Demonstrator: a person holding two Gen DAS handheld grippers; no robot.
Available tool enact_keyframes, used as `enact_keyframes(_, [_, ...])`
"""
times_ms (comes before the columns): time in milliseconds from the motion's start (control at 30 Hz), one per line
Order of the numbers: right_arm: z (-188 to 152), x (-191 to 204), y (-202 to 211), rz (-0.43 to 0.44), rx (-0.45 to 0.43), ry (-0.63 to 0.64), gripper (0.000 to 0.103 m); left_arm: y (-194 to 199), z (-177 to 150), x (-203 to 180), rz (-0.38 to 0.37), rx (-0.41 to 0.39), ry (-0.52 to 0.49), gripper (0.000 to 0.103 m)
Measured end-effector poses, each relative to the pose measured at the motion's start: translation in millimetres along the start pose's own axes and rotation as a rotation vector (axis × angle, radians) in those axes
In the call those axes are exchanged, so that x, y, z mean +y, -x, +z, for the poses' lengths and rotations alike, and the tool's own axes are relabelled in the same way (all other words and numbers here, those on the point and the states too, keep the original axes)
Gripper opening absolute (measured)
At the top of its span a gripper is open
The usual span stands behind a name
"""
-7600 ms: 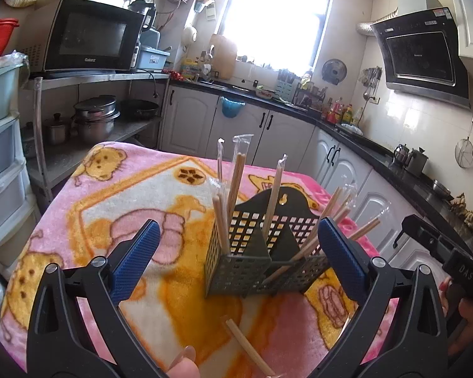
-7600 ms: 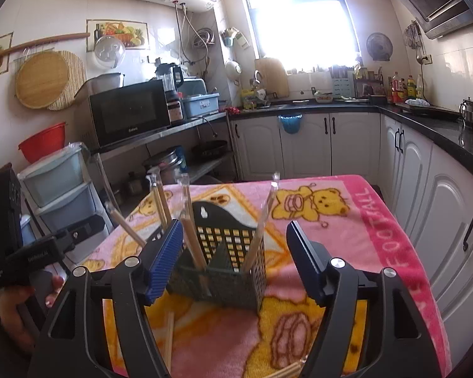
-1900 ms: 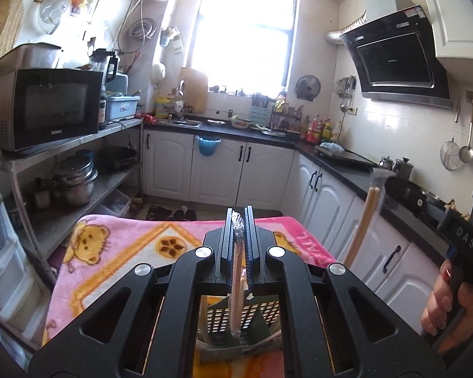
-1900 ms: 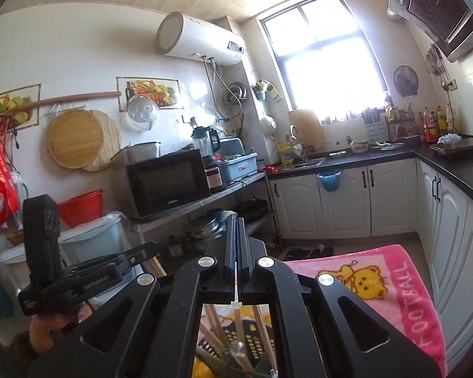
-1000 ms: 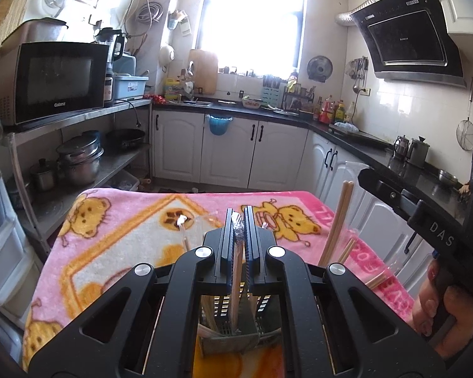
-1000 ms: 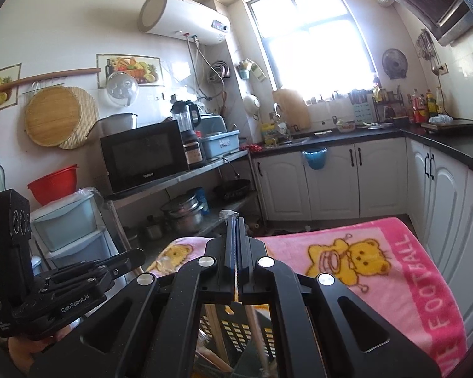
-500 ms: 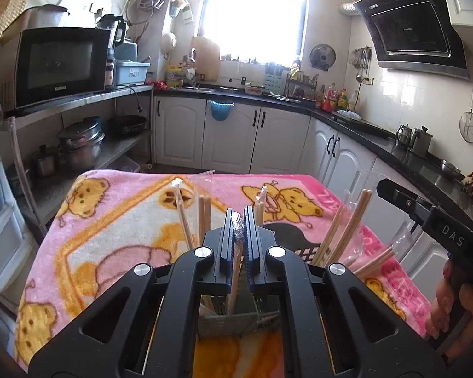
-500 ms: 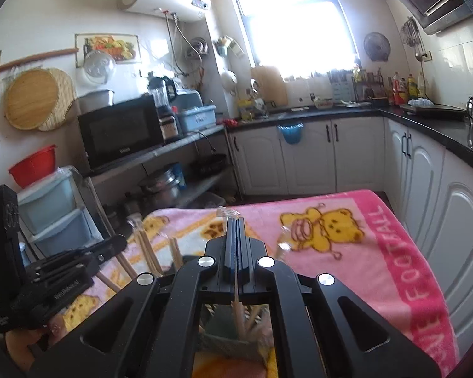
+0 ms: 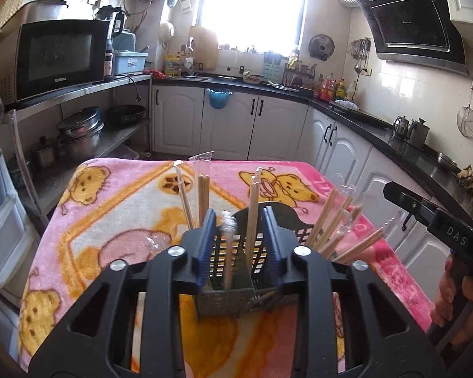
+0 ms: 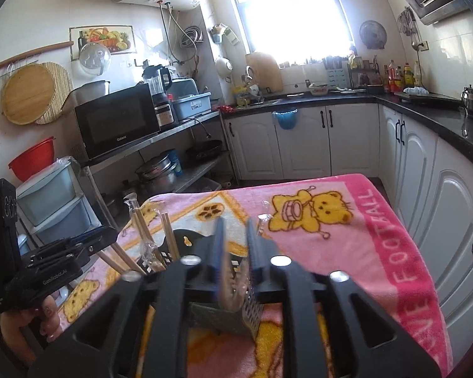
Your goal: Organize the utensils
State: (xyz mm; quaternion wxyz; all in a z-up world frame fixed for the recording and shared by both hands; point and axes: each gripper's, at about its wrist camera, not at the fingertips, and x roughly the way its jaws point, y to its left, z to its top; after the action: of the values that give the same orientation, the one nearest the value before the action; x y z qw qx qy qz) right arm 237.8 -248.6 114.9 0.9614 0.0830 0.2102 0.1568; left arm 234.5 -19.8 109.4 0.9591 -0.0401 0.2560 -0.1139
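A dark grey perforated utensil holder (image 9: 227,296) stands on the pink bear blanket (image 9: 116,208), with several wrapped wooden chopsticks (image 9: 334,230) leaning out of it. My left gripper (image 9: 239,233) hovers just above the holder. Its jaws are opening, and a blurred wrapped chopstick pair (image 9: 228,252) hangs loose between them, its lower end in the holder. In the right wrist view my right gripper (image 10: 235,236) is over the same holder (image 10: 250,313). Its jaws are opening too, and a blurred chopstick pair (image 10: 226,272) stands free between the pads.
The blanket covers a small table whose right edge (image 10: 403,271) lies close to white cabinets (image 10: 457,220). A metal shelf with a microwave (image 9: 60,56) and pots stands to the left. Each view shows the other gripper in a hand (image 9: 450,293), close beside the holder.
Both pairs of jaws, shut on a wrapped chopstick pair half a second ago, have parted. The two pairs now sit loose and lower in the holder. The right view has sunk closer to it.
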Motion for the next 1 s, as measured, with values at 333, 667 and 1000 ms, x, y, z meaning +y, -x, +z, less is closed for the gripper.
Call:
enact_keyframes(333, [-12,0,27,0.007,0.015,-0.004,0.05,27,-6,-2,-0.011,0.002,0.02,0.061])
enact_keyframes(667, [-45,8,57,-0.009,0.045,0.046,0.074,51,-30,-8,-0.027,0.052,0.041,0.09])
enact_keyframes(1000, [-93,13,83,-0.029,0.063,0.074,0.094,70,-77,-15,-0.048,0.083,0.061,0.093])
